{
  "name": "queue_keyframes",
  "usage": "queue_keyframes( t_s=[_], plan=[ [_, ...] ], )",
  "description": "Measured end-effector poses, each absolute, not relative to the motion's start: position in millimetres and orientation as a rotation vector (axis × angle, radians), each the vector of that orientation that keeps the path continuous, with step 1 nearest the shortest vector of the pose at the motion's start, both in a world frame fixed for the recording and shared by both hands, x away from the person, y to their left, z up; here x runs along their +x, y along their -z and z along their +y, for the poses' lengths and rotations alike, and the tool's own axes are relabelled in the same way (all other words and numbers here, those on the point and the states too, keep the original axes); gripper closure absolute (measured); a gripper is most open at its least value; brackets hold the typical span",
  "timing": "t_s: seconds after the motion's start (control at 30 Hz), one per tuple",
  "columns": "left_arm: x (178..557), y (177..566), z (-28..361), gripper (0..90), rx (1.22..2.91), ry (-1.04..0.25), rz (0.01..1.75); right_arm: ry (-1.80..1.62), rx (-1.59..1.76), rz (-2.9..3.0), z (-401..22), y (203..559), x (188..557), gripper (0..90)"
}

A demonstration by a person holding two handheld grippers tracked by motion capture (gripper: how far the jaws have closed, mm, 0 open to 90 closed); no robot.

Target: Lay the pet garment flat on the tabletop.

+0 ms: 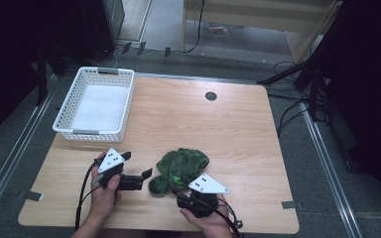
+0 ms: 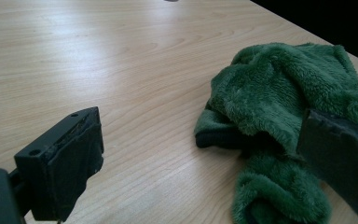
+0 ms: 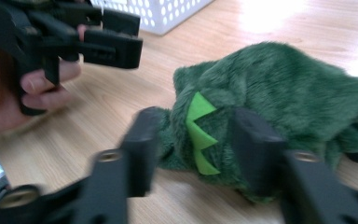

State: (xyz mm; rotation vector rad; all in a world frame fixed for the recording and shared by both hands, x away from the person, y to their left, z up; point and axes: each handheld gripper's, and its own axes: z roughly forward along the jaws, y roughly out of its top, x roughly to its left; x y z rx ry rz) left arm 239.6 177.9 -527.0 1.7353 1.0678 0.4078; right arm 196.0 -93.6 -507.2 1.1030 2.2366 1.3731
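Observation:
A green plush toy (image 1: 181, 166) with light-green felt spikes (image 3: 199, 133) lies crumpled on the wooden table (image 1: 218, 129), near its front middle. My right gripper (image 1: 175, 182) is open. Its jaws straddle the spiked end of the plush (image 3: 279, 88), one on each side, with a gap left; this view is blurred. My left gripper (image 1: 136, 164) is held just left of the plush, open and with nothing in it. In the left gripper view its right jaw overlaps the edge of the plush (image 2: 279, 88), and bare table shows between the jaws (image 2: 200, 163). The left gripper (image 3: 121, 32) is also in the right gripper view, held in a hand.
A white perforated basket (image 1: 94, 133) stands at the table's back left; it looks empty, and its corner (image 3: 168, 14) is in the right gripper view. A dark round cable hole (image 1: 211, 95) is at the back centre. Cables and stands lie on the floor at right.

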Motion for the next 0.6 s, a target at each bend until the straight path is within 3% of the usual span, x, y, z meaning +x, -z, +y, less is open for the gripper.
queue_keyframes(
  t_s=[0.1, 0.33, 0.53, 0.57, 0.6],
  plan=[
    [239.7, 527.9, 177.8, 1.2, 1.745, -0.406, 1.059, -1.356, 1.130, 2.238, -93.4, 509.5, 198.4, 90.0],
    [240.9, 532.1, 166.3, 1.2, 1.788, -0.357, 1.030, -1.475, 1.129, 2.152, -101.7, 475.8, 219.3, 90.0],
    [243.9, 537.3, 153.0, 1.2, 1.843, -0.326, 1.011, -1.498, 1.155, 2.098, -93.8, 435.5, 280.5, 90.0],
    [245.2, 537.9, 152.6, 1.2, 1.845, -0.316, 1.016, -1.488, 1.174, 2.092, -91.9, 431.1, 296.0, 87.8],
    [246.7, 538.7, 152.6, 1.2, 1.850, -0.316, 1.024, -1.448, 1.186, 2.077, -90.1, 428.7, 312.9, 78.4]
  ],
)
